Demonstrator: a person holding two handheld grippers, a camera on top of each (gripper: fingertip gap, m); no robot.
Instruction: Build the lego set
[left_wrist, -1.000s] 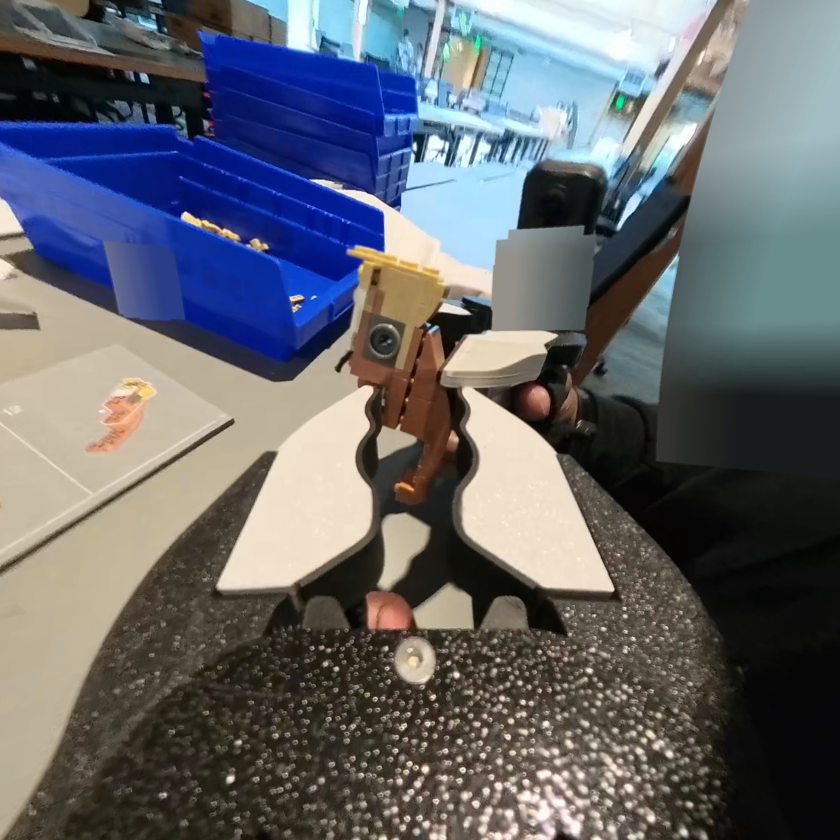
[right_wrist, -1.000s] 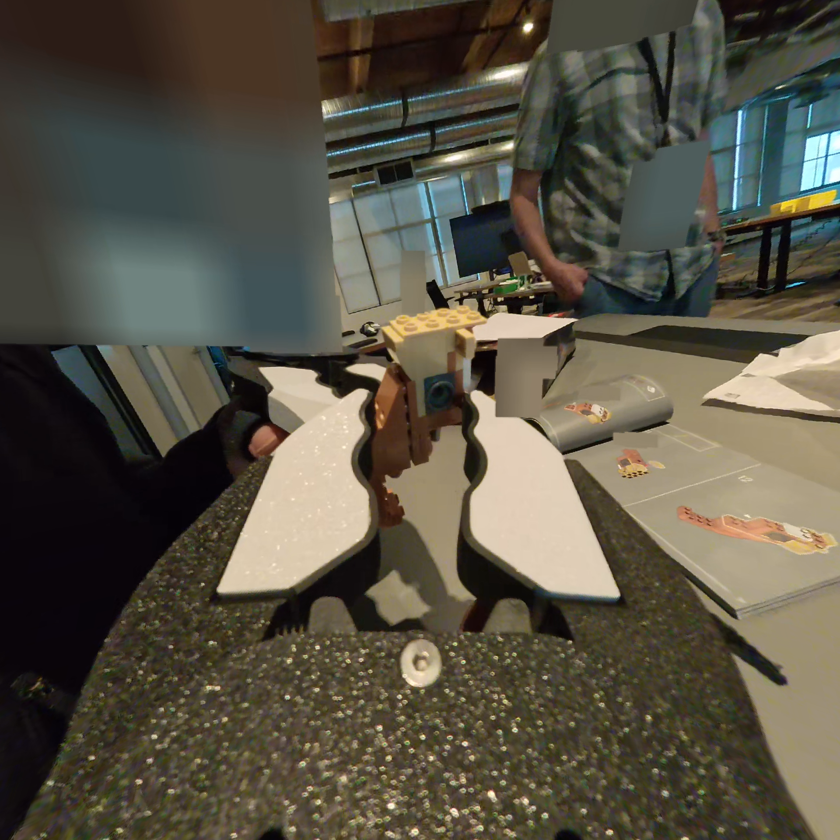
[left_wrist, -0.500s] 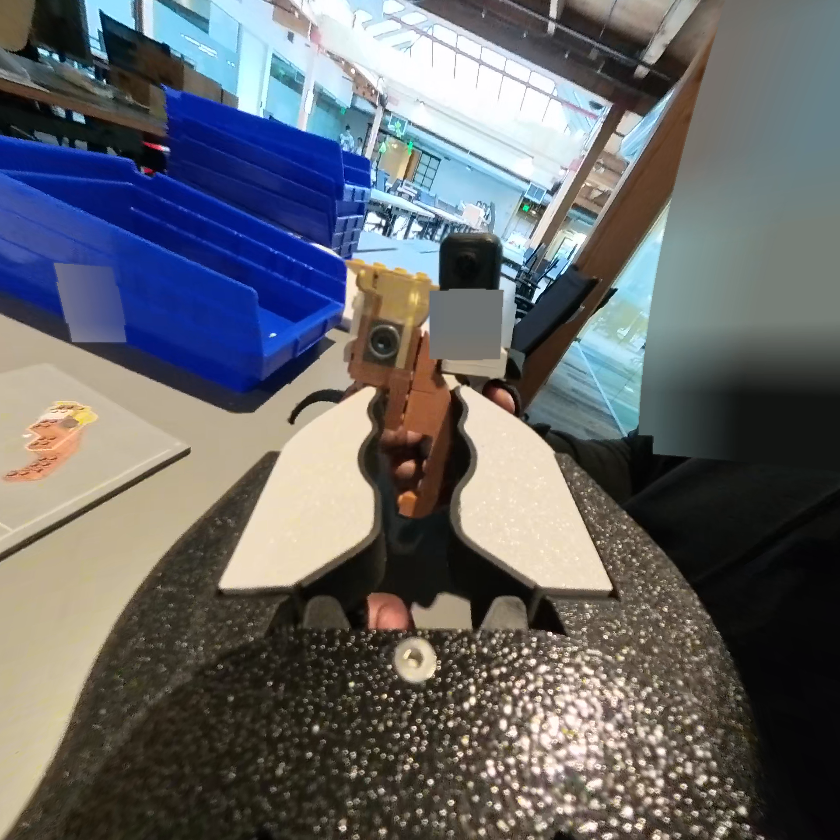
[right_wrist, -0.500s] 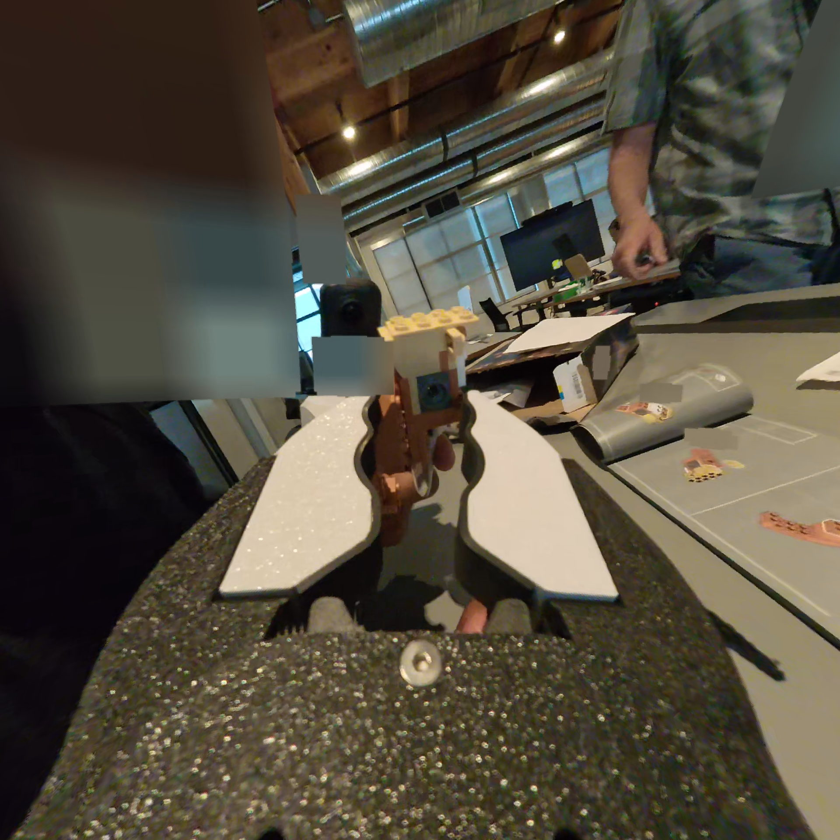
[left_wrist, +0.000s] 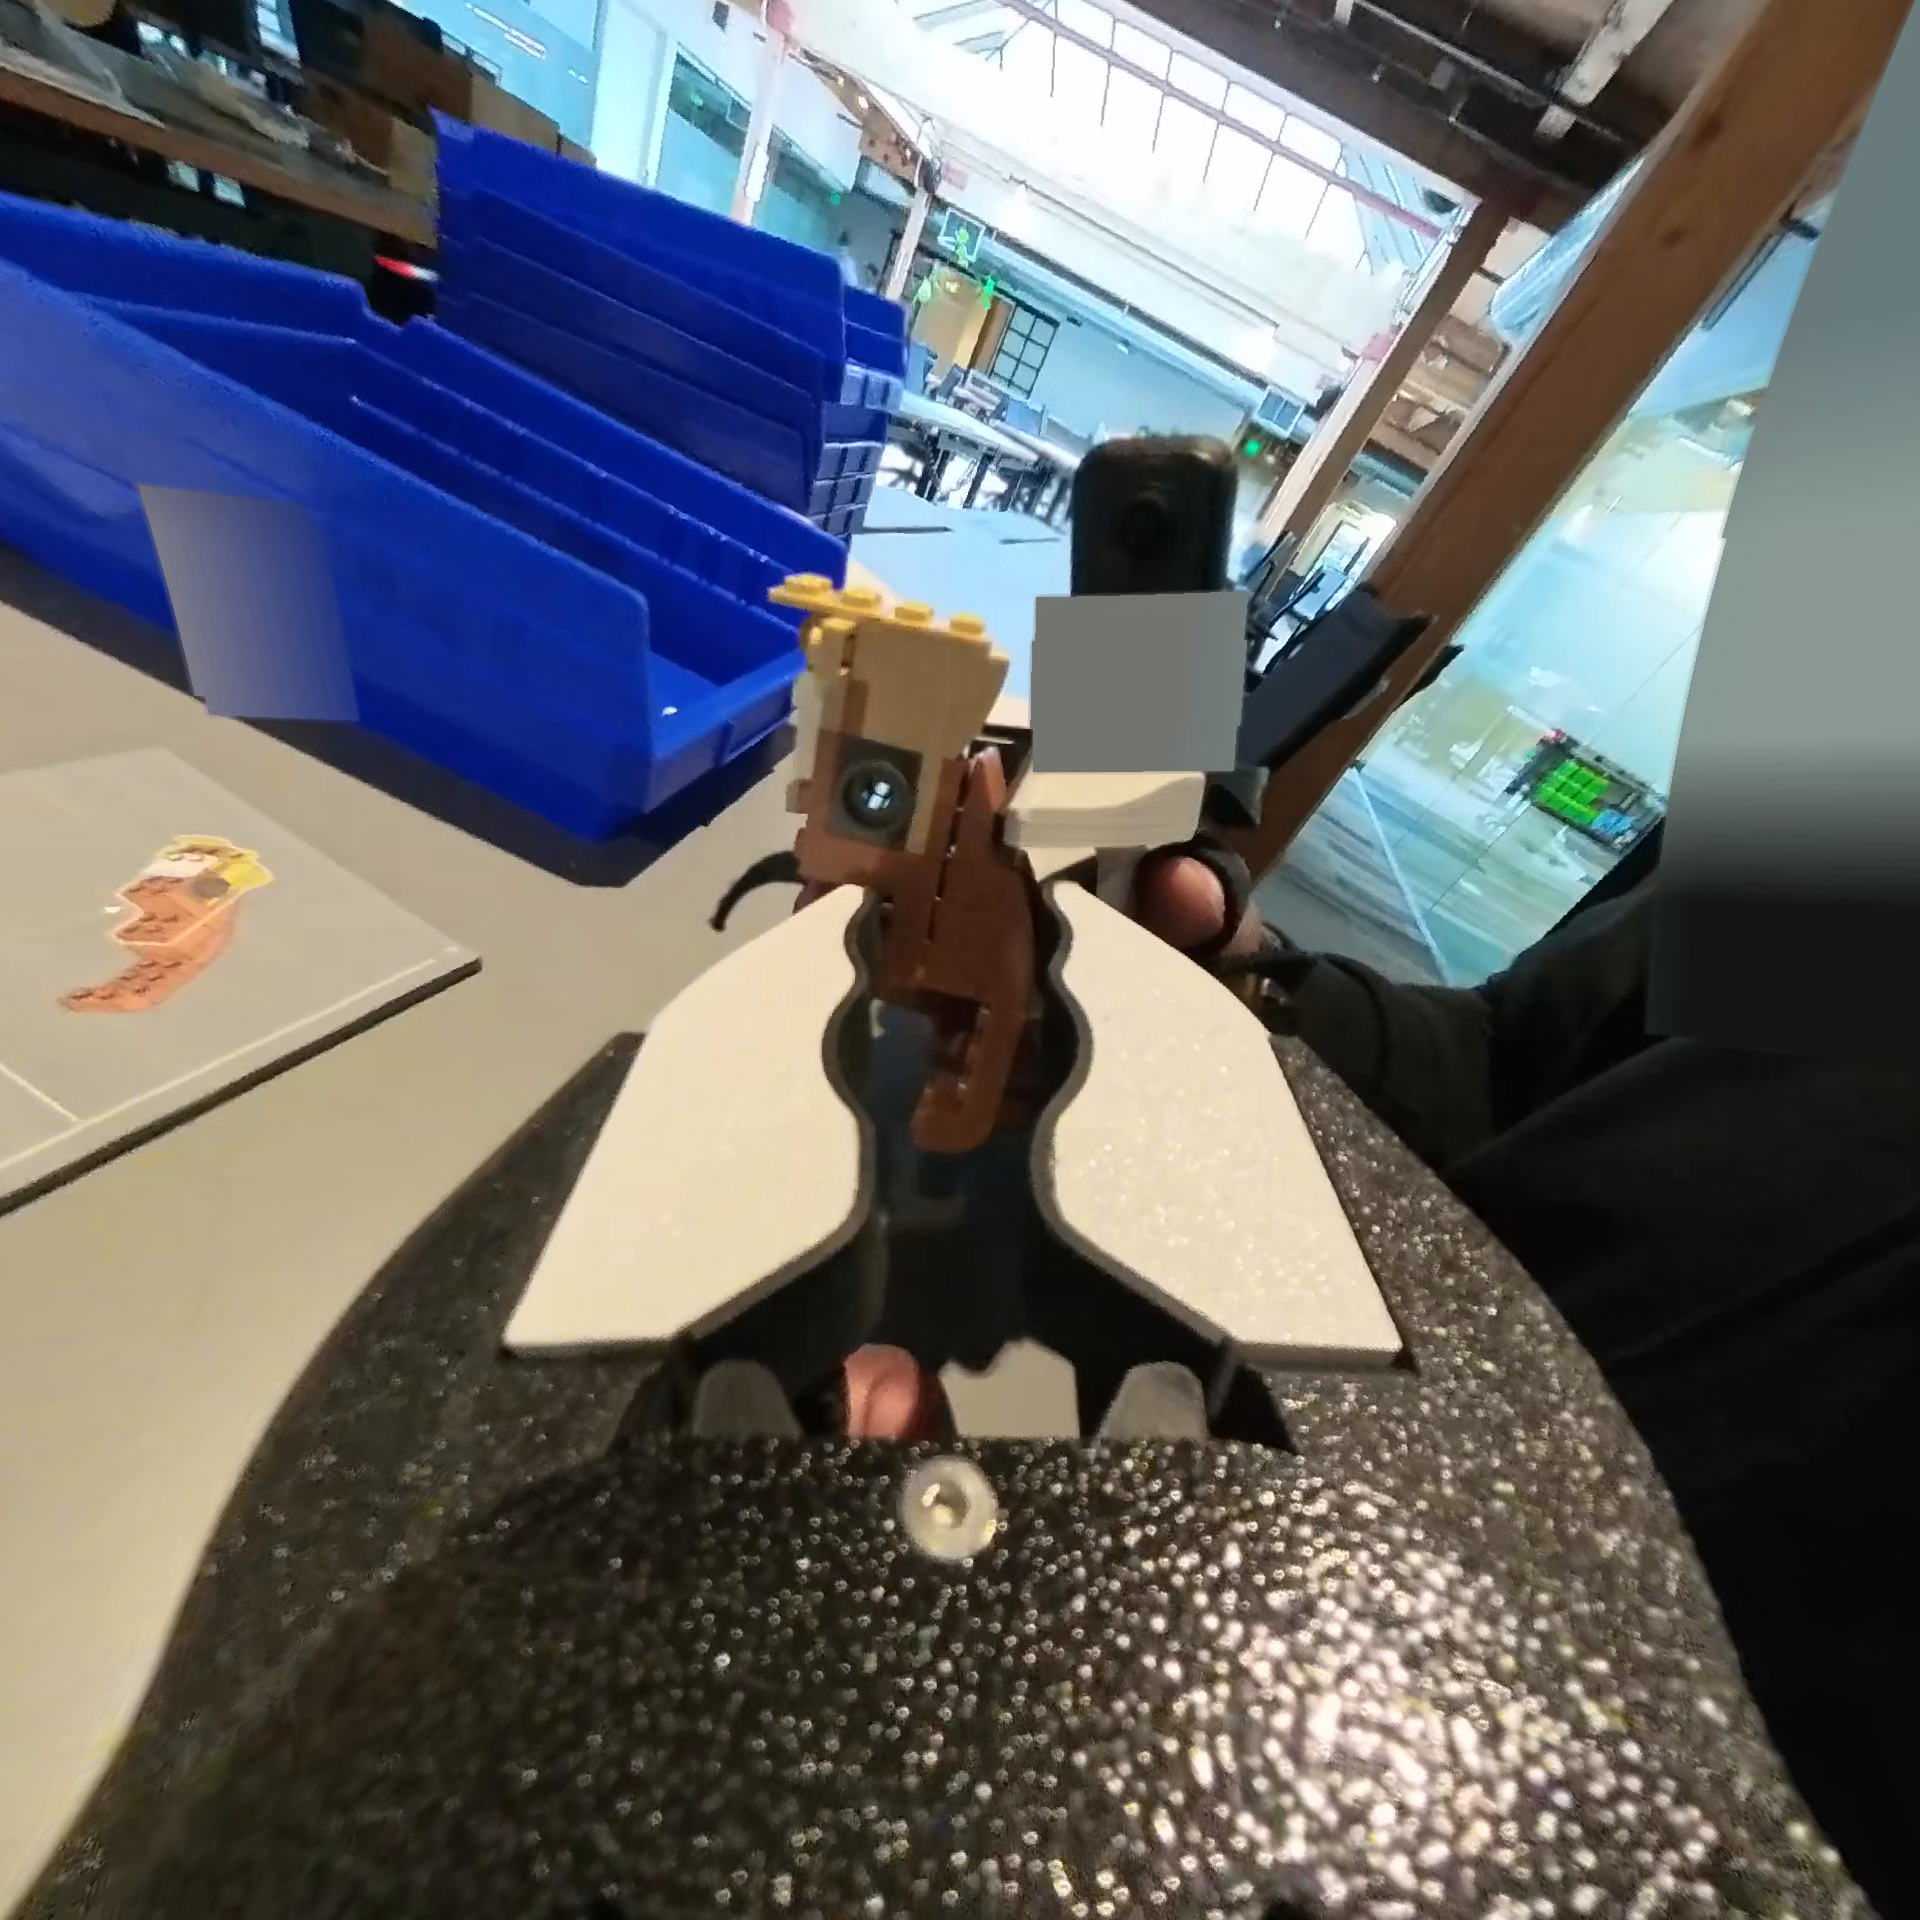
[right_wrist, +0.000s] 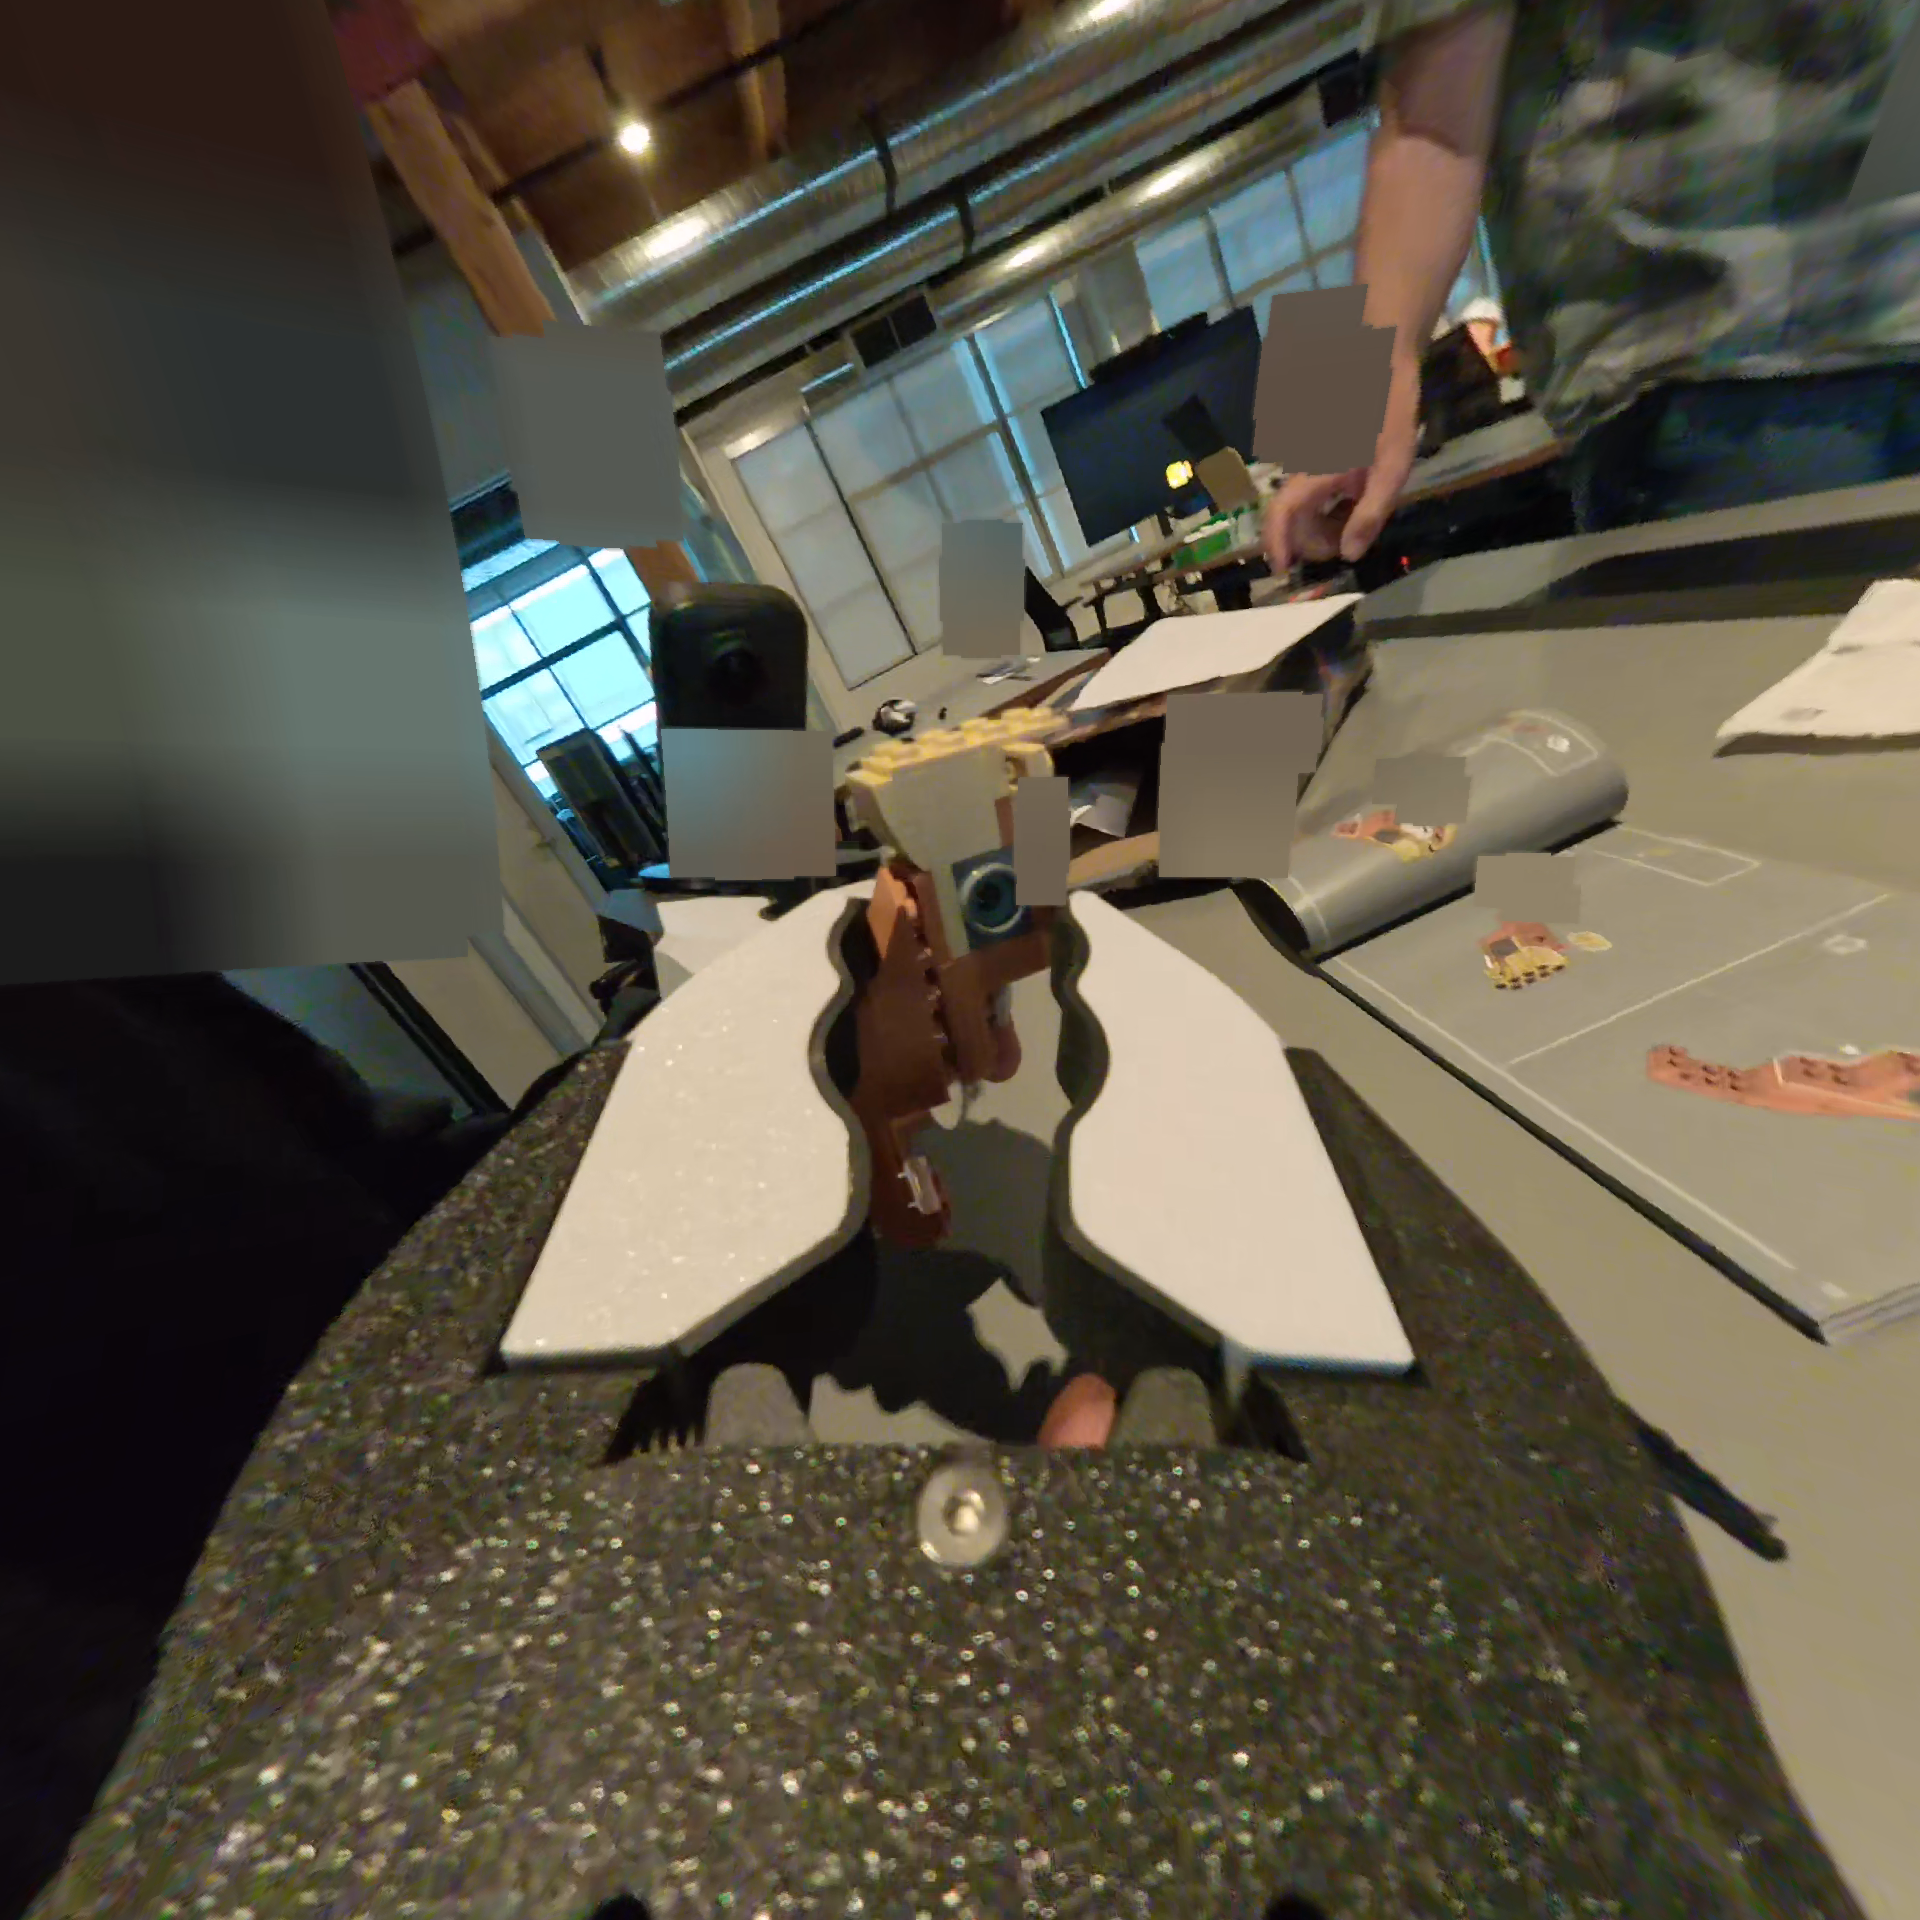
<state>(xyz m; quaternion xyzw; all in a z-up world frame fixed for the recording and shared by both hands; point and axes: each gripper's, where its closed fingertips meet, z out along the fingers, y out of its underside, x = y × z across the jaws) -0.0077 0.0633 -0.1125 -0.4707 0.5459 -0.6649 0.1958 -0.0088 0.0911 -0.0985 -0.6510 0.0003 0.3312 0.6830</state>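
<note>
**Both grippers hold one lego animal up in the air**

The left gripper (left_wrist: 951, 925) is clamped on the lego model (left_wrist: 914, 821). Its two gray fingers (left_wrist: 727, 1122) squeeze the brown body from both sides. The model's head sticks up past the tips. The head has a tan top w/ yellow studs and a round gray eye. A thin brown tail part hangs down btwn the fingers.

The right gripper (right_wrist: 951, 935) grips the same lego model (right_wrist: 935, 966) from the other side. Its fingers (right_wrist: 1195, 1122) press on the brown body too, just under the head. In the left wrist view the right gripper's tips (left_wrist: 1112, 831) show just behind the model, w/ the person's gloved hand (left_wrist: 1195, 904) under them.

The model is up off the gray table (left_wrist: 156, 1351), not touching it.

On the table by the left side lies an open instruction booklet (left_wrist: 187, 935) w/ a pic of the brown shape. Blue bins (left_wrist: 520, 603) sit behind it. The right wrist view shows more booklet pages (right_wrist: 1662, 1091) on the table. Far back, another person in a plaid shirt (right_wrist: 1662, 187) stands by the table, one hand (right_wrist: 1320, 520) down near it. A dark monitor (right_wrist: 1143, 436) is behind.
</note>
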